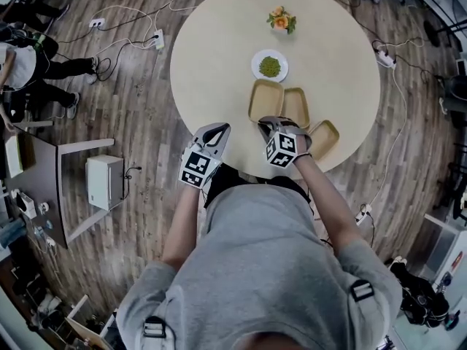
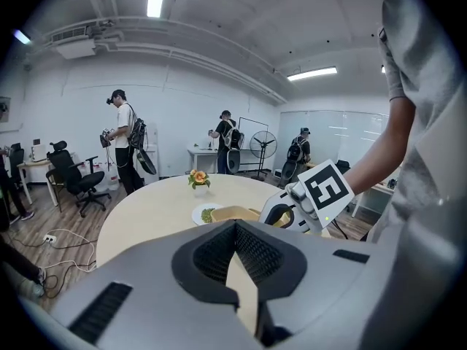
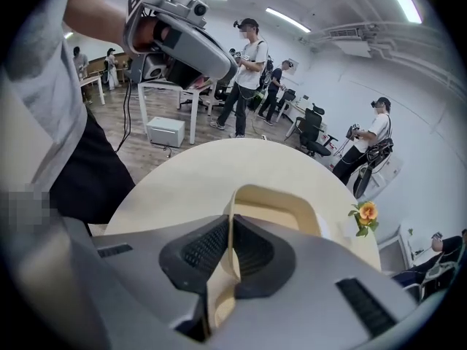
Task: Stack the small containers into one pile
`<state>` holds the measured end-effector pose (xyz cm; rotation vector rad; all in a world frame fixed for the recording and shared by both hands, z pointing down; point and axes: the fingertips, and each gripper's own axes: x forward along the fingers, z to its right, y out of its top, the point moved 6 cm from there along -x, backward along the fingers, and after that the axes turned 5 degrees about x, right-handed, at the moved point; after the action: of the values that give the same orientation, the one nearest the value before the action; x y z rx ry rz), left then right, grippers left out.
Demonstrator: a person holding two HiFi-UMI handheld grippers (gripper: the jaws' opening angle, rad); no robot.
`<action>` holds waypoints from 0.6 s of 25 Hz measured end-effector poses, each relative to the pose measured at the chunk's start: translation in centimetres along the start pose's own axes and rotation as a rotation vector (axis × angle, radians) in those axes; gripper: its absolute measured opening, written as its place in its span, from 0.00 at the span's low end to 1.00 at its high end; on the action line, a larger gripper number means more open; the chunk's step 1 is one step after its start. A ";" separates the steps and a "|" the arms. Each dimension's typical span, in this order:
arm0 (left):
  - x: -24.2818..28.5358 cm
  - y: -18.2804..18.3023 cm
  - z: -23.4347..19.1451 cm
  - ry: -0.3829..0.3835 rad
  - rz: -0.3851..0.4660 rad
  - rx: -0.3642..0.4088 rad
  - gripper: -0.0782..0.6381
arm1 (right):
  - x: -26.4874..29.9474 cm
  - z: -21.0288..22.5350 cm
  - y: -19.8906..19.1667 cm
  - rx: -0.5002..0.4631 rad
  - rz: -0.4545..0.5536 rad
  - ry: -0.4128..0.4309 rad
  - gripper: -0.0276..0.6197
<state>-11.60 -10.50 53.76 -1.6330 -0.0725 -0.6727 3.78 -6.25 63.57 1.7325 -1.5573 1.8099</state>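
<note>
Three shallow tan containers lie side by side on the round table: a left one, a middle one and a right one. My right gripper is shut on the near wall of a tan container, whose rim stands between the pads; it looks like the left one. My left gripper hangs at the table's near edge, apart from the containers. Its jaws meet at the tips with nothing held. The right gripper also shows in the left gripper view.
A white plate of green food sits just behind the containers, and a small flower stands farther back. Cables and a power strip lie on the wooden floor at left. Other people stand around the room.
</note>
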 end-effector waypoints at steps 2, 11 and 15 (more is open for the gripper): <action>0.7 0.2 1.1 0.018 0.006 -0.013 0.13 | -0.6 0.2 -1.0 -0.015 0.005 0.005 0.08; 3.0 0.9 5.2 0.079 0.012 -0.040 0.13 | -3.3 1.2 -6.0 -0.062 0.015 0.019 0.08; 3.2 1.5 6.4 0.102 0.006 -0.056 0.13 | -3.9 1.4 -7.7 -0.085 0.018 0.030 0.08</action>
<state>-5.94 -5.95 53.74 -1.6493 0.0261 -0.7585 11.45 -2.06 64.12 1.6505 -1.6188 1.7430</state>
